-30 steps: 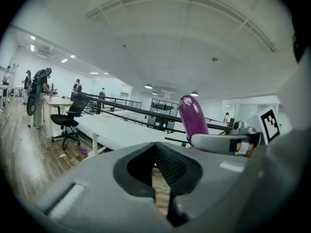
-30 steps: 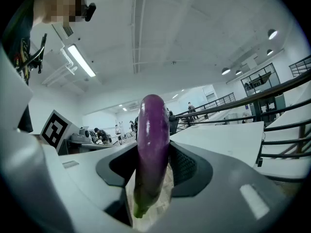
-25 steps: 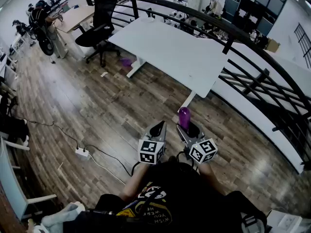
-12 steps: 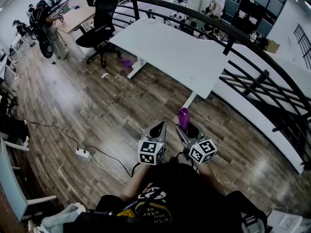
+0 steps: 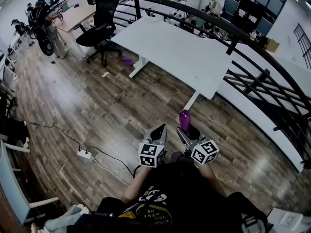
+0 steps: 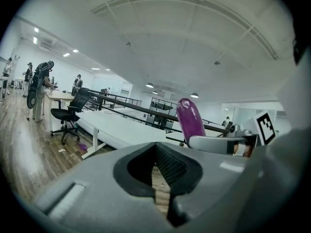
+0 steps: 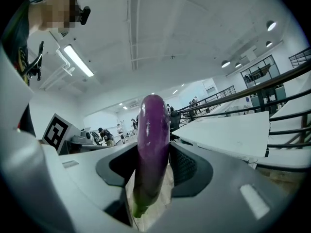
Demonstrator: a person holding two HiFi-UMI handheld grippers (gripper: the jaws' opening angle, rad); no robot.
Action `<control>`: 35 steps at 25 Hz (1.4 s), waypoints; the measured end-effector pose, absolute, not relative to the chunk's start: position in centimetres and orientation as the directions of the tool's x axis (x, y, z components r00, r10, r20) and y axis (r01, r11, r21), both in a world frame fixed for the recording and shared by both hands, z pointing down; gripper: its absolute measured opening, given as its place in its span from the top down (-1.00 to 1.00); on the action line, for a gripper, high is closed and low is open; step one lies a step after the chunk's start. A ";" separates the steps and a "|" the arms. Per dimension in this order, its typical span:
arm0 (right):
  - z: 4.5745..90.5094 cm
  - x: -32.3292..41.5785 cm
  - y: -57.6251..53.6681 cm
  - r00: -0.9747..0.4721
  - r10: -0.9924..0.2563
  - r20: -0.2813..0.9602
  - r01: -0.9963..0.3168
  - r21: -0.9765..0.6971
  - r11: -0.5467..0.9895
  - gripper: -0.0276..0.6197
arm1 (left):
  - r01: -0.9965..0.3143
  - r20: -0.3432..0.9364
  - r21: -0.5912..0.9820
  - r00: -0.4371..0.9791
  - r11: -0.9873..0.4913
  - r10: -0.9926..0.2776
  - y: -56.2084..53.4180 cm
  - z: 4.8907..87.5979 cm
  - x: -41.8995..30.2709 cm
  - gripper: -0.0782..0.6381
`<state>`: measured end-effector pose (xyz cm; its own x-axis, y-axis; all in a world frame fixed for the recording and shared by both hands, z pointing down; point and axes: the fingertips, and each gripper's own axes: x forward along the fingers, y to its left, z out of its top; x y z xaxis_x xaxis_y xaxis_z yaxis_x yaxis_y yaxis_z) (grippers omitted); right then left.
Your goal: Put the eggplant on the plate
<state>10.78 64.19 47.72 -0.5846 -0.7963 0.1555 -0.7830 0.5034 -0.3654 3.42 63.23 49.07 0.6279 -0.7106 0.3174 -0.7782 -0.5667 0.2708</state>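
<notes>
The eggplant (image 5: 184, 120) is gripped in the right gripper (image 5: 187, 130) and carried upright, with its rounded purple tip up and its green stem end down. In the right gripper view the pads are seen pressed against both sides of it, with the jaws spread to its width. The left gripper (image 5: 159, 128) is held just beside it, at 9 o'clock of the right one. In the left gripper view a narrow gap is seen between its pads; wood shows through the gap and nothing is caught in it. Both grippers are pointed towards 12 o'clock in the head view. Their marker cubes (image 5: 151, 153) are kept close to the dark shirt (image 5: 170, 198) at 6 o'clock.

The eggplant is held over the wooden floor (image 5: 112, 106), well apart from the white table (image 5: 180, 47) at 12 o'clock. A black office chair (image 5: 99, 30) is parked at the table's far-left corner, at 11 o'clock. A white power strip (image 5: 83, 154) is laid on the floor at 9 o'clock of the left gripper, with its cable trailing across the boards. A black railing (image 5: 252, 76) is swept around behind the table from 12 to 3 o'clock. People (image 5: 41, 16) are spotted at a desk far off at 10 o'clock.
</notes>
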 end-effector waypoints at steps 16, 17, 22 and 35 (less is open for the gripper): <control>48.5 13.8 48.9 -0.614 -0.770 0.172 -0.764 -0.374 0.526 0.30 | -0.774 0.339 0.274 0.634 -0.572 -0.696 48.0 50.2 7.2 0.77; 48.4 14.4 47.6 -0.619 -0.767 0.169 -0.760 -0.375 0.530 0.30 | -0.777 0.336 0.266 0.630 -0.571 -0.700 46.5 50.0 7.8 0.77; 48.0 16.2 42.6 -0.670 -0.724 0.164 -0.718 -0.392 0.575 0.30 | -0.807 0.333 0.246 0.591 -0.537 -0.735 41.4 48.7 9.8 0.77; 50.2 13.3 26.1 -0.694 -0.697 0.182 -0.697 -0.413 0.586 0.30 | -0.844 0.362 0.255 0.535 -0.471 -0.763 25.0 50.4 6.2 0.77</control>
